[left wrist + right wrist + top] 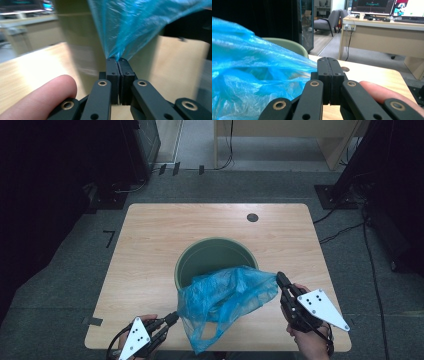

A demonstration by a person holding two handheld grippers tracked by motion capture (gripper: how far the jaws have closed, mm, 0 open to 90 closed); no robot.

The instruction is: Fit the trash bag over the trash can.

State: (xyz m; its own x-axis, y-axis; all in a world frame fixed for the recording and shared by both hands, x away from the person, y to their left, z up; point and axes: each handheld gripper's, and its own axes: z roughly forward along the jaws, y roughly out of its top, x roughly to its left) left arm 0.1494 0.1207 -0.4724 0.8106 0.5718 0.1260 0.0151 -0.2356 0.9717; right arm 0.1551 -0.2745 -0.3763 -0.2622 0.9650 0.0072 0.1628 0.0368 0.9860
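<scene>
A blue plastic bag (225, 297) hangs stretched between my two grippers, over the near rim of a round green bin (215, 262) that stands in the middle of the wooden table (150, 235). My left gripper (173, 317) is at the bag's lower left. In the left gripper view its jaws (117, 60) are shut on a gathered edge of the bag (140, 22), and the bin (75, 37) is blurred behind. My right gripper (279, 277) holds the bag's right corner. In the right gripper view it (328, 60) is shut, the bag (249, 82) bunches at its left, and the bin's rim (287, 45) shows behind.
A small dark round hole (252, 217) sits in the tabletop at the far right. Bare wood lies left and right of the bin. Past the table are grey floor, cables and black stands. A desk (384, 35) with monitors and a chair (329, 20) stand beyond.
</scene>
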